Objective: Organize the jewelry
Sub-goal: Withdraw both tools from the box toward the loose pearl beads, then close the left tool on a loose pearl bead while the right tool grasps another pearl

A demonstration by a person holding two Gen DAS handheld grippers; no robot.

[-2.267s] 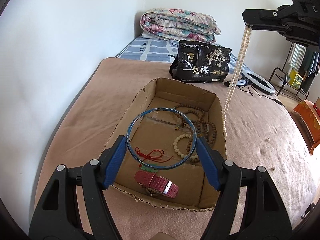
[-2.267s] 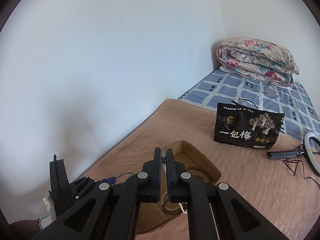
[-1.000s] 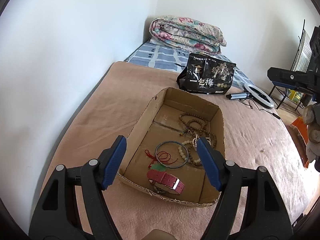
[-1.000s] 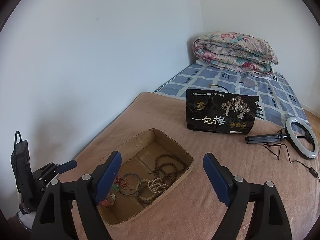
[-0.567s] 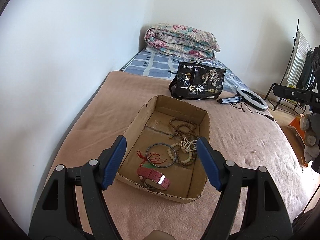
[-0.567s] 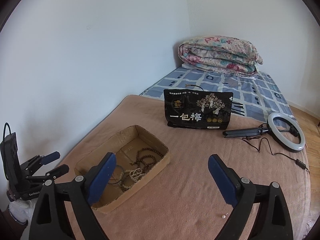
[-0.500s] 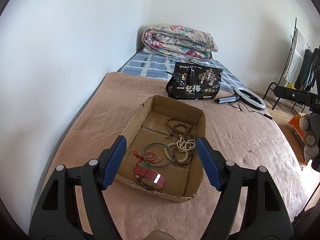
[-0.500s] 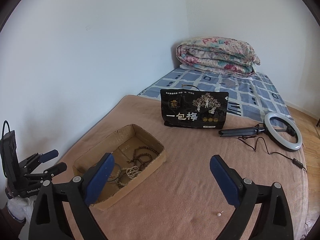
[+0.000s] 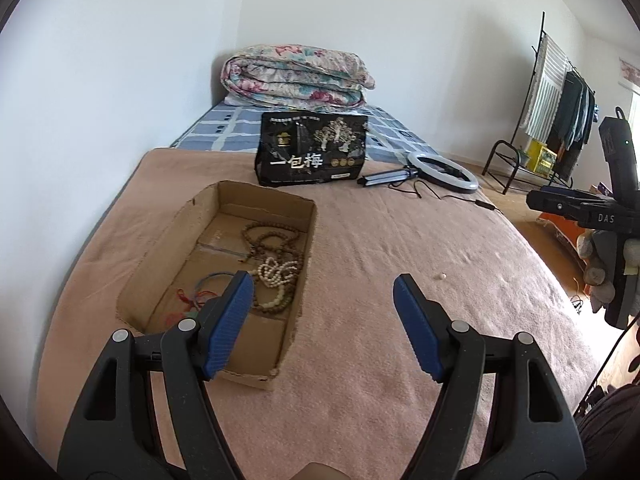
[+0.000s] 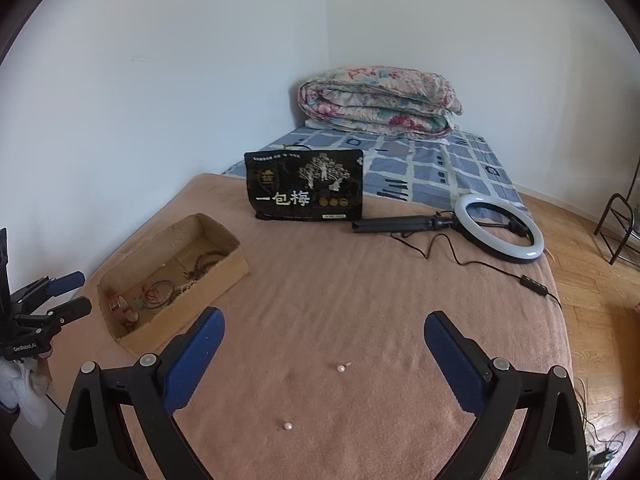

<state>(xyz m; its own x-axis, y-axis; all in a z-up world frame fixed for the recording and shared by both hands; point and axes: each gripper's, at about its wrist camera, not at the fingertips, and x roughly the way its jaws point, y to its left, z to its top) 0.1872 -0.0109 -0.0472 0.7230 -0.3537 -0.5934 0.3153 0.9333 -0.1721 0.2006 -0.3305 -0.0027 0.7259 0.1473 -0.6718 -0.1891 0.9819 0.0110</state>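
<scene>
A shallow cardboard box point(image 9: 168, 240) sits on the pink blanket and also shows in the right wrist view point(image 10: 236, 258). In it lie brown bead strands point(image 9: 272, 240), a white pearl strand point(image 9: 276, 272), a blue bangle point(image 9: 212, 278), a red cord point(image 9: 192, 296) and a red watch strap point(image 10: 120, 306). Two loose pearl earrings point(image 10: 341, 368) point(image 10: 287, 426) lie on the blanket; one shows in the left wrist view point(image 9: 441, 277). My left gripper point(image 9: 324, 320) is open and empty beside the box. My right gripper point(image 10: 324, 356) is open and empty above the earrings.
A black snack bag point(image 9: 312, 154) stands behind the box. A ring light point(image 10: 500, 232) with its cable lies at the right. A folded quilt point(image 10: 380, 100) sits at the bed's far end. A clothes rack point(image 9: 552, 112) stands beyond the bed's right edge.
Both grippers opened and dropped the blue bangle and the pearl strand into the box. Both have since drawn back and swung right, away from the box.
</scene>
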